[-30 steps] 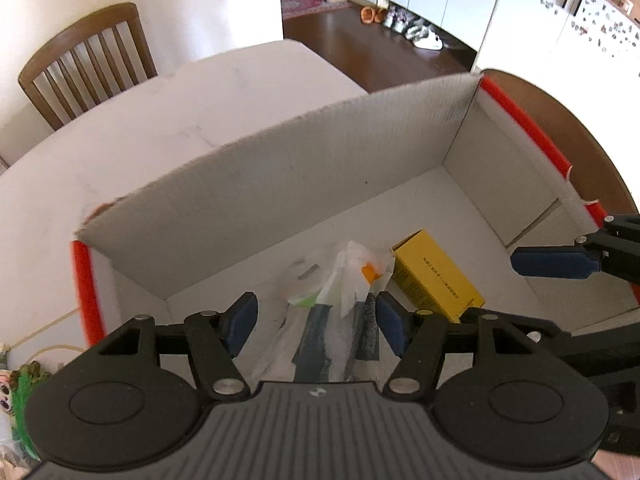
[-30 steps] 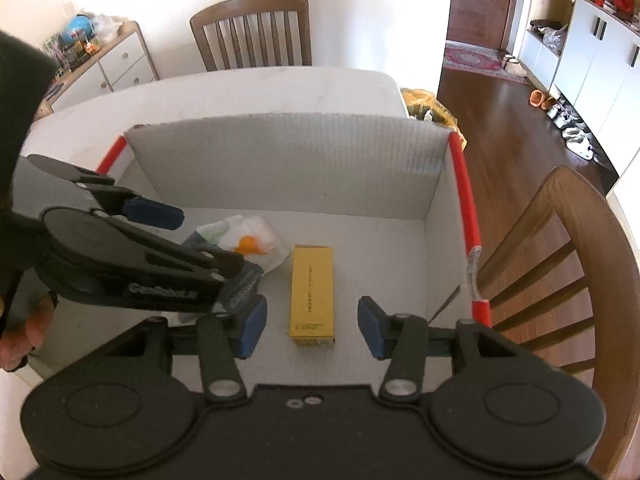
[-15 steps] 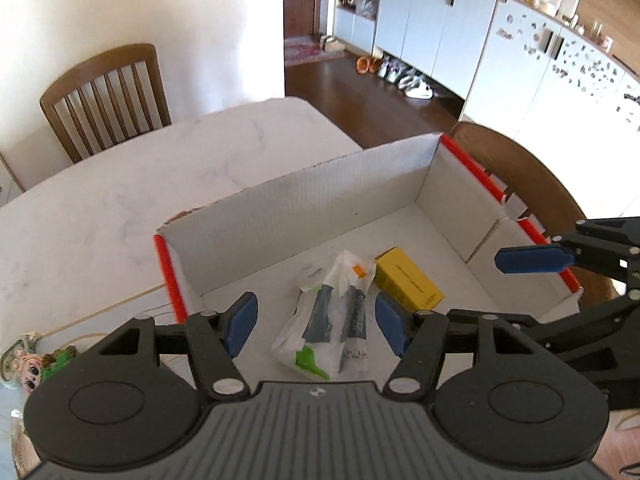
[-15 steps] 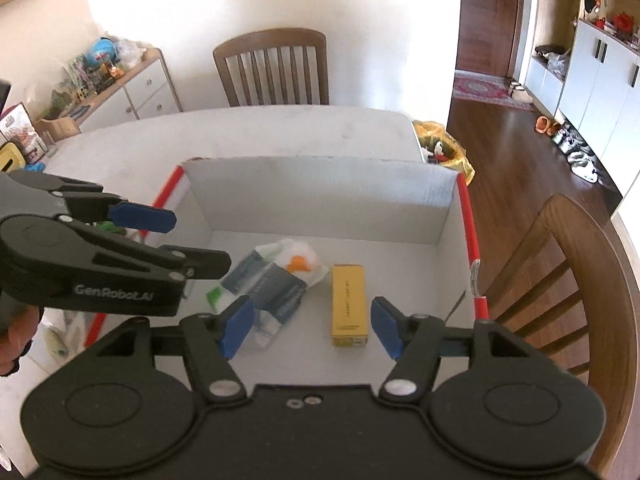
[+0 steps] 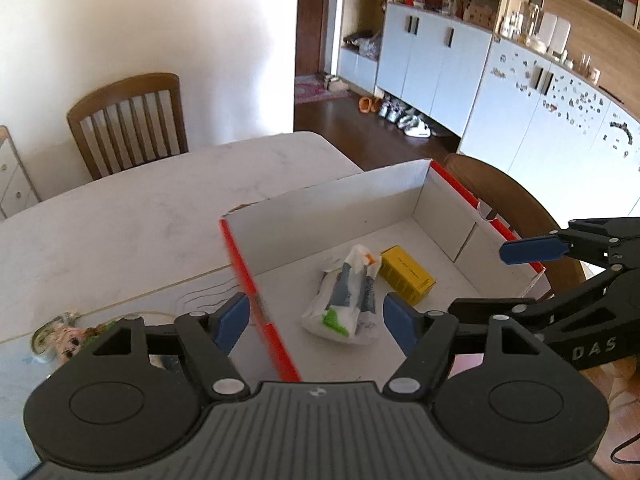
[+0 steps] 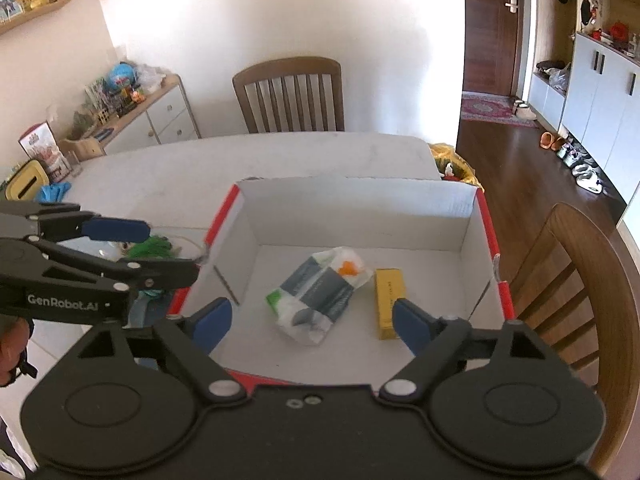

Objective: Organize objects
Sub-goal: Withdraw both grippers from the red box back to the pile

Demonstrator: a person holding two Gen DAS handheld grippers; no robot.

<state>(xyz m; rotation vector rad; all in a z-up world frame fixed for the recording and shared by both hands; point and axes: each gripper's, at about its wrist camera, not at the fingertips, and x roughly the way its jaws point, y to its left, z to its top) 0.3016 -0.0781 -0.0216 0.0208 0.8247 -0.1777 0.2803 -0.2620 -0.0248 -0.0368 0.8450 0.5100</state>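
Observation:
A white cardboard box with red edges [image 5: 448, 200] [image 6: 360, 200] stands on the pale table. Inside lie a white plastic packet with dark and green print [image 5: 346, 302] [image 6: 318, 292] and a yellow carton [image 5: 406, 274] [image 6: 389, 296] beside it. My left gripper [image 5: 316, 320] is open and empty, raised above the box's left edge. My right gripper [image 6: 312, 320] is open and empty, raised above the box's near edge. Each gripper shows in the other's view, the right one [image 5: 532, 248] and the left one [image 6: 116, 230].
Small items with green parts [image 5: 68, 336] [image 6: 154, 248] lie on the table left of the box. Wooden chairs stand at the far side [image 6: 290, 92] and the right [image 6: 580, 280]. A yellow holder and blue gloves [image 6: 52, 190] sit at the far left.
Both grippers have risen and pulled back from inside the box. The left one has shifted left over the red edge. The packet and carton stay in the box.

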